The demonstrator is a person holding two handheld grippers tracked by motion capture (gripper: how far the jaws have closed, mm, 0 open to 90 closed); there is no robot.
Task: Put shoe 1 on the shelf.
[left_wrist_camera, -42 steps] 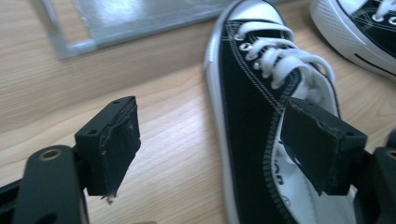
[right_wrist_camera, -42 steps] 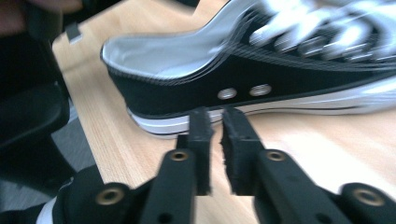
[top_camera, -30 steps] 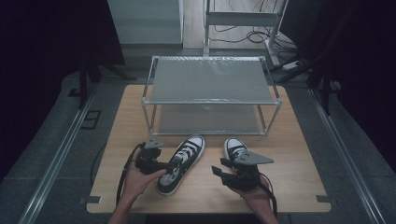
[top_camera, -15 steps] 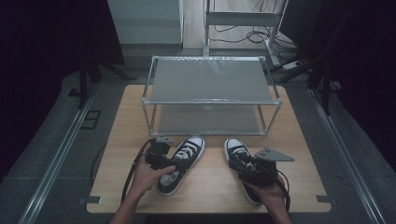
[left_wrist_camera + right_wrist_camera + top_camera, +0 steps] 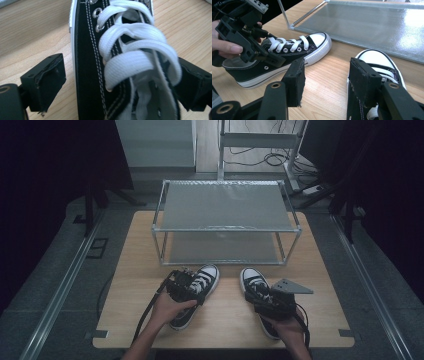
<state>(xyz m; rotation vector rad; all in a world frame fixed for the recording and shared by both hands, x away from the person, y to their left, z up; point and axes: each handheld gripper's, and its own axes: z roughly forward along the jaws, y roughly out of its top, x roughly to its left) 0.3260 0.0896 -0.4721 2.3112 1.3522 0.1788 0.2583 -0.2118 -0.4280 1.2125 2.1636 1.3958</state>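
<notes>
Two black canvas sneakers with white laces and toe caps lie on the wooden table. My left gripper (image 5: 196,288) (image 5: 121,80) straddles the left shoe (image 5: 207,274) (image 5: 88,75) at its laces. Its jaws have just been opening: the left pad (image 5: 51,80) stands clear of the shoe's side, and the other is partly hidden by the laces. My right gripper (image 5: 260,296) (image 5: 329,80) is over the right shoe (image 5: 251,278) (image 5: 375,58). Its jaws have opened slightly, bare wood shows between them, and its right finger (image 5: 363,80) hangs above that shoe.
A metal two-tier rack (image 5: 227,228) with glassy shelves stands at the back of the table (image 5: 225,325), its lower shelf (image 5: 374,27) just beyond the shoes' toes. Dark floor, rails and cables surround the table. In the right gripper view the left hand (image 5: 225,47) holds its gripper on the left shoe (image 5: 294,53).
The left gripper has slid right onto the left shoe's laces. The right gripper shifted right beside and over the right shoe, then stayed put.
</notes>
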